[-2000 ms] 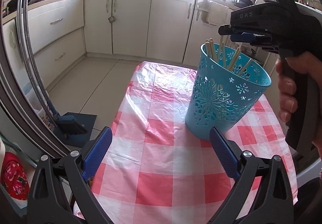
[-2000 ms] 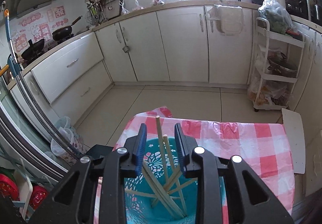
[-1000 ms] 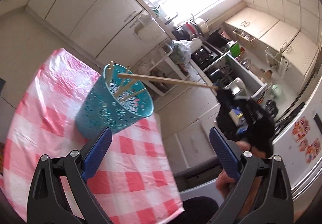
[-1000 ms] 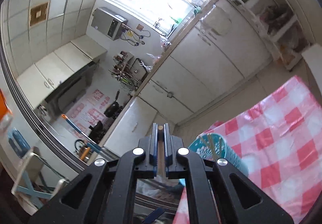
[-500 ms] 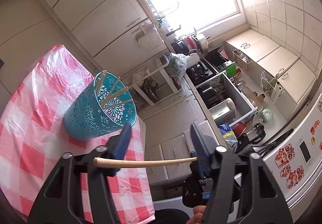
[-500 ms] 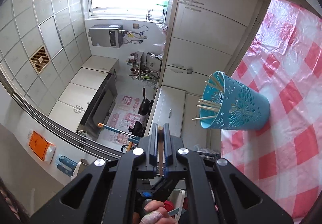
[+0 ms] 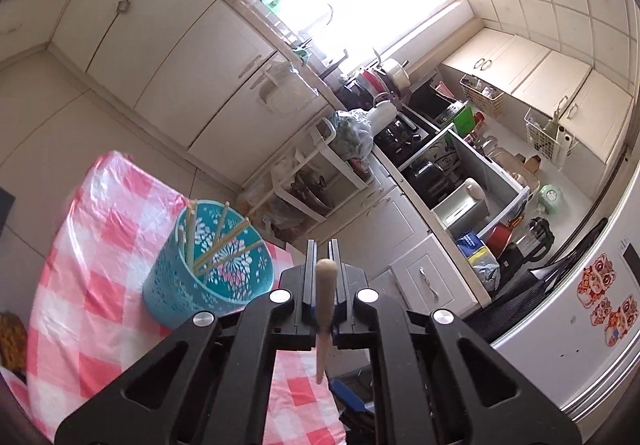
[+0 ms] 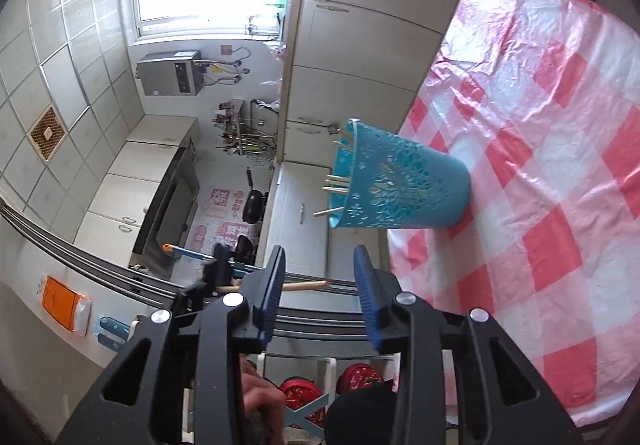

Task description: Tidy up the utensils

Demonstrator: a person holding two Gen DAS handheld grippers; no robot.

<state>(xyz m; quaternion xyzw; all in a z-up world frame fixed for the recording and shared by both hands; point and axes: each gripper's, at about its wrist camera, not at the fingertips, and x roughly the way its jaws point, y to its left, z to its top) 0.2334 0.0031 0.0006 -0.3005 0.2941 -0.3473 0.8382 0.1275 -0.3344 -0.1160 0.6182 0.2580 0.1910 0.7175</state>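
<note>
Holding a single wooden chopstick (image 7: 325, 301) crosswise between its closed jaws, the left gripper (image 7: 322, 285) hovers off the near edge of the table, above and to one side of the blue perforated holder (image 7: 208, 265). The stick's blunt end points up toward the camera and its thin end hangs below the fingers. The right gripper (image 8: 320, 281) stands with its blue pads well apart and nothing between them.

Progress, as judged from both views: several chopsticks (image 7: 216, 241) already stand in the holder, leaning against its rim, so most of the sorting looks done. What appears to remain is placing the one held stick. No other loose utensils show on the red-and-white checked tablecloth (image 7: 92, 245), though neither view covers the whole table.

Differences between views: the left wrist camera looks down into the holder's mouth and shows the sticks fanned inside it; it also shows the grip itself, with the fingers pressed to the stick's sides. The right wrist camera sees the holder (image 8: 396, 185) from the side, upright on the cloth near the table's edge, stick ends poking past the rim. It alone shows the left gripper from outside, low in frame, with the chopstick (image 8: 306, 286) jutting out past the right gripper's near finger.
</note>
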